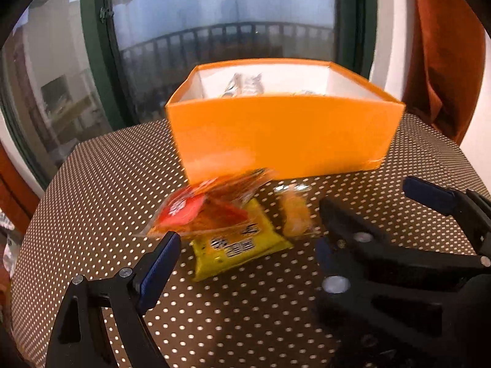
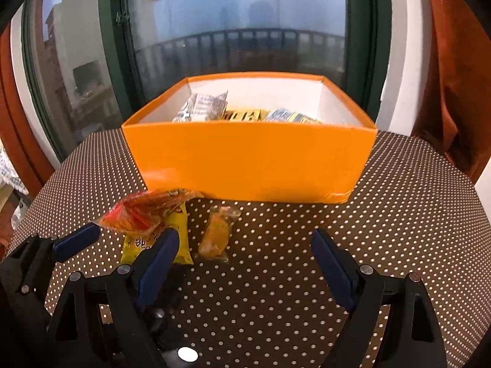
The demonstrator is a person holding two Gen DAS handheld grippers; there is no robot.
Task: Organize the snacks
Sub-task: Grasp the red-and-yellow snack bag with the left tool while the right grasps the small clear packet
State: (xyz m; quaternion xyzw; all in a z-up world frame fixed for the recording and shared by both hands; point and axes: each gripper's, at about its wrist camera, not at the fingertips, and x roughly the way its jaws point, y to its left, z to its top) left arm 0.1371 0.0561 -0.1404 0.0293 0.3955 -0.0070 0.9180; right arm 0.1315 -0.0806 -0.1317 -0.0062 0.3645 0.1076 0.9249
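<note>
Three snacks lie on the dotted tablecloth in front of an orange box (image 1: 282,141) (image 2: 251,159). A red-and-orange clear packet (image 1: 199,211) (image 2: 144,211) rests on top of a yellow packet (image 1: 239,245) (image 2: 181,230). To their right is a small clear packet with a yellow-orange snack (image 1: 294,214) (image 2: 216,236). My left gripper (image 1: 242,254) is open just before the yellow packet and holds nothing. Close on its right, my right gripper (image 2: 245,257) is open and empty, a little right of the small packet. Several packets (image 2: 202,107) lie inside the box.
The brown cloth with white dots (image 2: 399,214) covers a round table whose edge curves away left and right. Behind the box stands a green-framed window (image 2: 122,61) with a balcony railing outside. An orange curtain (image 2: 454,76) hangs at the right.
</note>
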